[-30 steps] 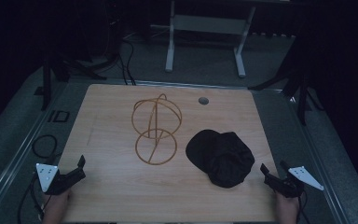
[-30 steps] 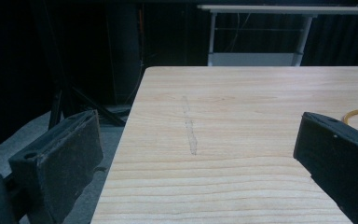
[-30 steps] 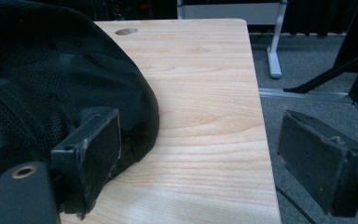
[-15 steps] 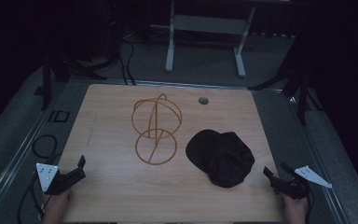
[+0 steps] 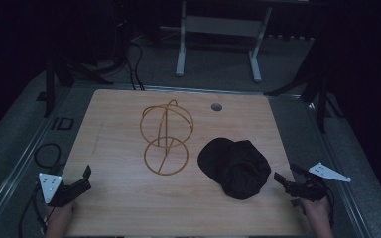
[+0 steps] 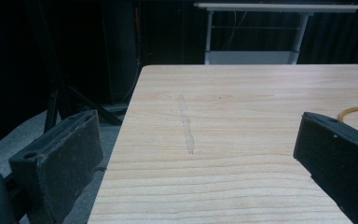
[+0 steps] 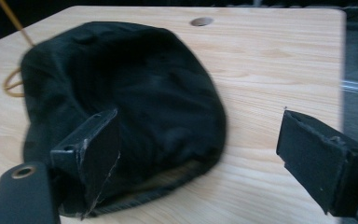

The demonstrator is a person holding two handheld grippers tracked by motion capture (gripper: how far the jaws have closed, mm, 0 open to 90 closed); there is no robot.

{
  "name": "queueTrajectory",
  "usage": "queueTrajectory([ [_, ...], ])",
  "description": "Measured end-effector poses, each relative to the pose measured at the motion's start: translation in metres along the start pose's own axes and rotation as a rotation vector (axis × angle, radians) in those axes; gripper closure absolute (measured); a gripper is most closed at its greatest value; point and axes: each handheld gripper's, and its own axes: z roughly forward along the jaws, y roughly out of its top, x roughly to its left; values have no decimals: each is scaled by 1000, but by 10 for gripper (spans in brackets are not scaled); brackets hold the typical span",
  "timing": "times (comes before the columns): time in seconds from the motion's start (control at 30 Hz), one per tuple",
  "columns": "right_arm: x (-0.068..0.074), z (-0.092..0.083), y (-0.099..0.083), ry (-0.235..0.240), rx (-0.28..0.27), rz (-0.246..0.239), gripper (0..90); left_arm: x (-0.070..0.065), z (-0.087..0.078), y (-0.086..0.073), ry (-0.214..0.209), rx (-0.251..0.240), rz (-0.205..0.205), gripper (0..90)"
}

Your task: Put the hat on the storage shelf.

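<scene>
Right gripper (image 7: 200,154): jaws wide apart, empty, just beside black cap (image 5: 235,166), which lies on tabletop (image 5: 119,198) right of wire stand (image 5: 166,136). Left gripper (image 6: 191,158): jaws apart, empty, at tabletop's near-left edge, well apart from cap.

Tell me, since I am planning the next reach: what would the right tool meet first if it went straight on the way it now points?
Most likely the black cap. The right tool is open and aimed at it, one jaw already over its near edge; how far off is unclear.
</scene>
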Motion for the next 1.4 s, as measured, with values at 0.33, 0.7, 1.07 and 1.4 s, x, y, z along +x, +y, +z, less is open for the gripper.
queueTrajectory([
  [0.33, 29, 24, 21, 94, 2, -101, 135, 0, 0, 0, -7, 1, -1, 18],
  [0.7, 52, 56, 32, 156, 36, -174, 130, 0, 0, 0, -10, 0, 0, 18],
  [1.07, 61, 83, 26, 139, 124, -266, 340, 0, 0, 0, -14, -1, 1, 17],
  [1.4, 63, 85, 25, 134, 166, -307, 694, 0, 0, 0, -13, 1, 4, 18],
])
